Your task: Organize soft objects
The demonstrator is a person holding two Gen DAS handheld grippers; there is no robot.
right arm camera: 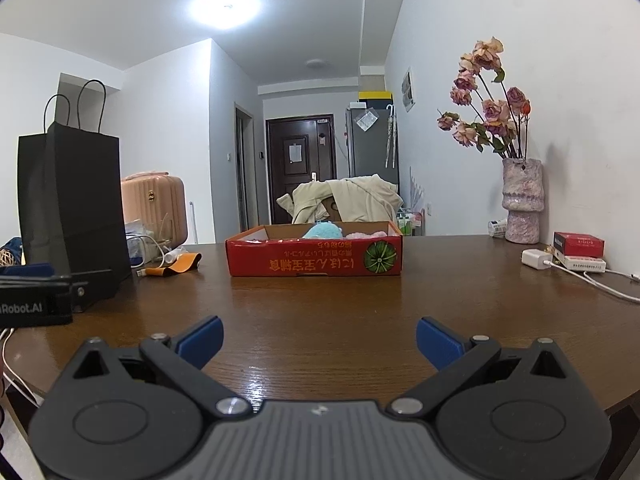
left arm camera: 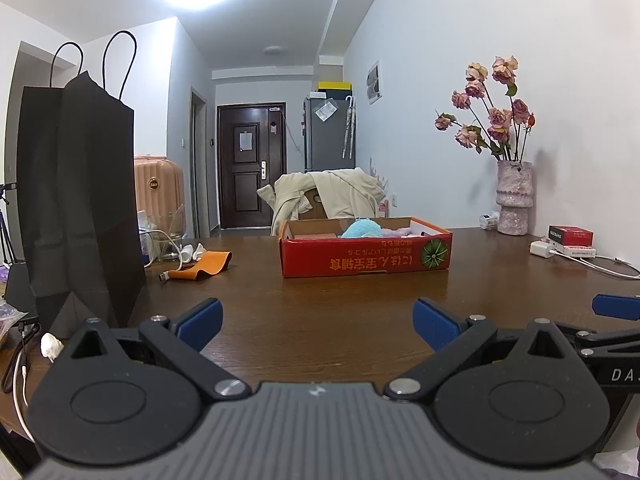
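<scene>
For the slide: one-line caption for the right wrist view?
Open right gripper hovers over the wooden table, facing a red cardboard box holding plush toys.

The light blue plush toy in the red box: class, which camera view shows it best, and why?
The right wrist view. There the light blue plush toy rises clearly above the red box front wall, nearer and centred. The left wrist view shows the toy too, but smaller and farther off.
</scene>
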